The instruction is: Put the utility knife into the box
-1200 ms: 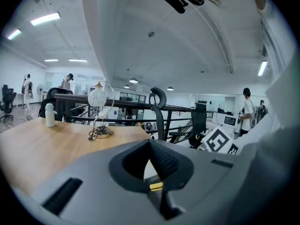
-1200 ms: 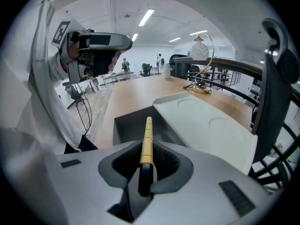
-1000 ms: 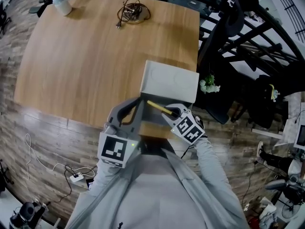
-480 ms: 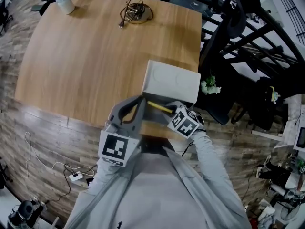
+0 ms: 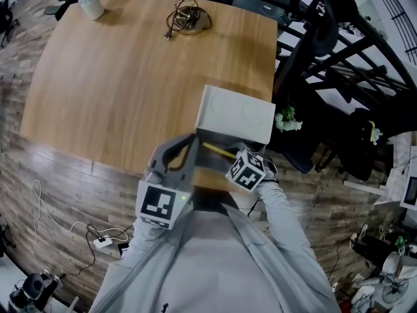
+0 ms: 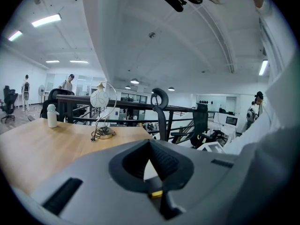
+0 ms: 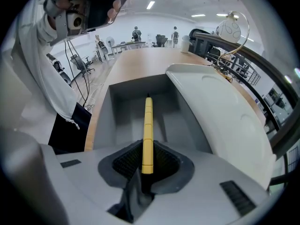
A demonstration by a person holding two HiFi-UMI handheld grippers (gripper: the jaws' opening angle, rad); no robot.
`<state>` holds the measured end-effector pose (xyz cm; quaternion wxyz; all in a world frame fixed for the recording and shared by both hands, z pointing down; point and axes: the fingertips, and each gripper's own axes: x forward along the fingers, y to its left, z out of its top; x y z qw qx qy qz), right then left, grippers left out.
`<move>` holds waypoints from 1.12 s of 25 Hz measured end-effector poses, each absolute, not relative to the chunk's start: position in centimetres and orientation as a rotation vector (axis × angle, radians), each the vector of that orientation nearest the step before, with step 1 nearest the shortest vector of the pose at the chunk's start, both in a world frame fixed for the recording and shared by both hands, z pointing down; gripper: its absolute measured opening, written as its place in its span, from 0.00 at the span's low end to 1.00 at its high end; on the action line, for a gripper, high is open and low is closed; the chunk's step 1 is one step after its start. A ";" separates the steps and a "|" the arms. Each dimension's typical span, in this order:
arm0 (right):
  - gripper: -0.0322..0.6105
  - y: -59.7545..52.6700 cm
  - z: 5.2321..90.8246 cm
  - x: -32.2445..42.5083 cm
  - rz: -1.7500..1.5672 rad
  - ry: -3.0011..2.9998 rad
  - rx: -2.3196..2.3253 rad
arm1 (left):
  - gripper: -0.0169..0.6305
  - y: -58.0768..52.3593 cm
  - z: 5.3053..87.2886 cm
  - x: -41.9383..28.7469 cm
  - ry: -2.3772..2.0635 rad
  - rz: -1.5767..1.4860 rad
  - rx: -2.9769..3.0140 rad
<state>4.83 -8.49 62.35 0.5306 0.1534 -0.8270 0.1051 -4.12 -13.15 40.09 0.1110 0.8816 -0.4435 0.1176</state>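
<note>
The grey box (image 5: 215, 139) stands open at the table's near edge, its white lid (image 5: 236, 114) tipped back. My right gripper (image 5: 232, 156) is shut on the yellow utility knife (image 5: 218, 150), whose free end reaches over the box's front rim. In the right gripper view the knife (image 7: 147, 130) runs straight out from the right gripper (image 7: 146, 165) above the grey box interior (image 7: 123, 108), with the lid (image 7: 220, 111) to the right. My left gripper (image 5: 190, 142) sits at the box's left front corner. Its left gripper view shows the tips (image 6: 150, 142) meeting with nothing held.
A wooden table (image 5: 117, 83) carries a white bottle (image 5: 91, 4) at the far left and a wire lamp with a cable (image 5: 186, 19) at the far edge. Black chairs and railing (image 5: 319, 44) stand right of the table. A power strip (image 5: 104, 242) lies on the floor.
My right gripper has turned and edged toward the box, carrying the knife's free end further over the box. The left gripper has stayed put.
</note>
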 end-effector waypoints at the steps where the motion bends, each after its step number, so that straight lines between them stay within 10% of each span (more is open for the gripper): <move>1: 0.18 -8.5 62.4 4.8 0.249 -1.970 0.366 | 0.05 -13.2 40.1 -4.2 -1.304 0.346 2.591; 28: 0.25 -10.0 59.4 5.3 0.214 -2.027 0.470 | 0.05 -14.3 39.6 -4.1 -1.306 0.354 2.652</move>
